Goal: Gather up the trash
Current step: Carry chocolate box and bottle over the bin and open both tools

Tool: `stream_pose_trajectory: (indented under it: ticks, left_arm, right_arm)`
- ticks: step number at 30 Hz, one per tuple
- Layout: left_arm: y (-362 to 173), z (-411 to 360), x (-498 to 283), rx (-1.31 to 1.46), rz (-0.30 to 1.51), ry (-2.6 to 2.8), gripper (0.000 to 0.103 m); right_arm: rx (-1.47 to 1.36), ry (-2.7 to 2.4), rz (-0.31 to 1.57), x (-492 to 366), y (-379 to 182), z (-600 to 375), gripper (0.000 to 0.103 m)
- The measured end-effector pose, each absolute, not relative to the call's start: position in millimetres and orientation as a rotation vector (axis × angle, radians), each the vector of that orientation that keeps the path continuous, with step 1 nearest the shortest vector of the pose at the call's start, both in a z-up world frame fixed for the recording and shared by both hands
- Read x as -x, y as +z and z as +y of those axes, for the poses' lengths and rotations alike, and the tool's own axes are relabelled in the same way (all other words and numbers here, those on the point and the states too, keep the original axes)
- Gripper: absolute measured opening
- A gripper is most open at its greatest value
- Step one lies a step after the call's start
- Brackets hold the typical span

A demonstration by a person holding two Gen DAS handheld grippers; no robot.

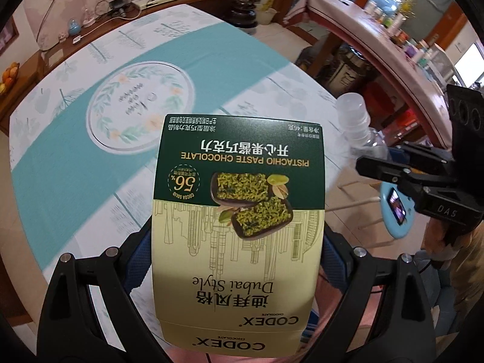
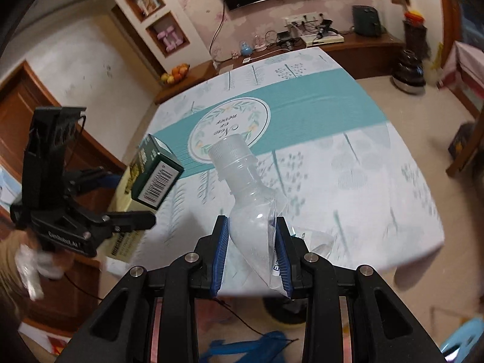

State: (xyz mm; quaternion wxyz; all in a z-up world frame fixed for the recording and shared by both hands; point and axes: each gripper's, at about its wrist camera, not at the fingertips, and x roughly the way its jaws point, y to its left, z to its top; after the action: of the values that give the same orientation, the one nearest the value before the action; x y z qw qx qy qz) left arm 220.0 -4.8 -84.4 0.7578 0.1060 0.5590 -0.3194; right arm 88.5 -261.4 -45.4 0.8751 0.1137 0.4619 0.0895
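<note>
Aloft, left gripper [image 1: 236, 260] clamps a glossy cardboard chocolate box [image 1: 239, 211]; right gripper [image 2: 252, 251] pinches a crumpled clear plastic bottle [image 2: 248, 193].

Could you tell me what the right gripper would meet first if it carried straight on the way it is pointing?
Probably the white and teal patterned tablecloth: the right gripper, holding the crushed clear plastic bottle, points down over it. Depth is unclear.

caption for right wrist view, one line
Right gripper clamps a crushed clear bottle above the table.
</note>
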Motion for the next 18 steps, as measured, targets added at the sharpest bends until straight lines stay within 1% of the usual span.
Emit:
stream_pose_trajectory:
  ticks: [4, 9, 14, 18]
  left_arm:
    - [-80, -11, -176, -0.240, 1.195, -0.720, 0.091]
    - [-85, -19, -130, -0.269, 1.140, -0.737, 0.091]
    - [-109, -30, -81, -0.313, 1.089, -0.765, 0.091]
    - [-141, -47, -40, -0.417, 1.016, -0.783, 0.091]
  right_arm:
    - [-0.273, 0.149, 0.947, -42, -50, -262, 0.029]
    - [-0.389, 0.109, 0.934, 11, -66, -268, 0.029]
    - [-0.505, 0.041, 0.901, 53, -91, -279, 0.030]
    - [-0.580, -0.018, 0.916, 74, -124, -290, 0.030]
